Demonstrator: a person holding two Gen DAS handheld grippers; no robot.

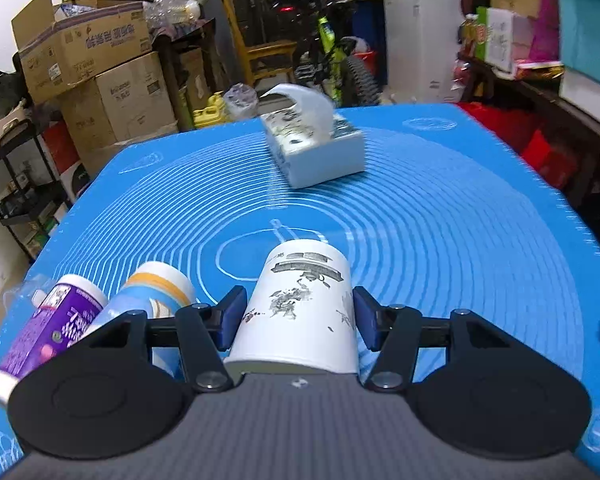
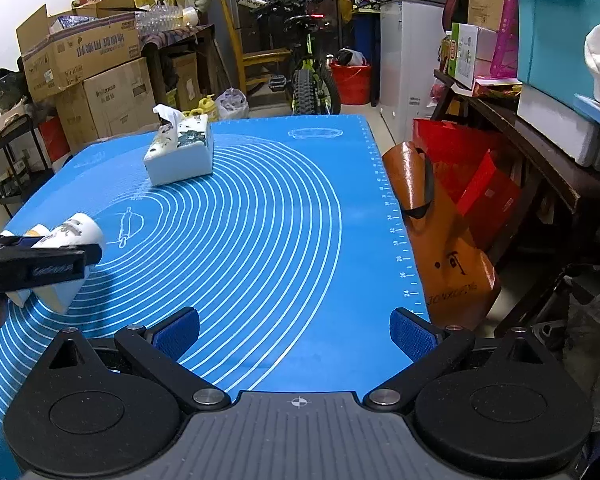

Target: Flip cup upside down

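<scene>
A white paper cup (image 1: 300,304) with grey print is held between the blue pads of my left gripper (image 1: 298,316). The cup is tilted, its closed base pointing away and its wide rim toward the camera, above the blue mat (image 1: 460,240). The right wrist view shows the same cup (image 2: 70,240) at the far left, tilted in the left gripper (image 2: 40,266) above the mat (image 2: 280,240). My right gripper (image 2: 296,338) is open and empty, low over the near part of the mat.
A tissue box (image 1: 316,148) stands on the far part of the mat, also in the right wrist view (image 2: 180,152). Two bottles, purple (image 1: 48,332) and light blue (image 1: 156,292), lie left of the cup. An orange bag (image 2: 432,240) leans at the table's right edge.
</scene>
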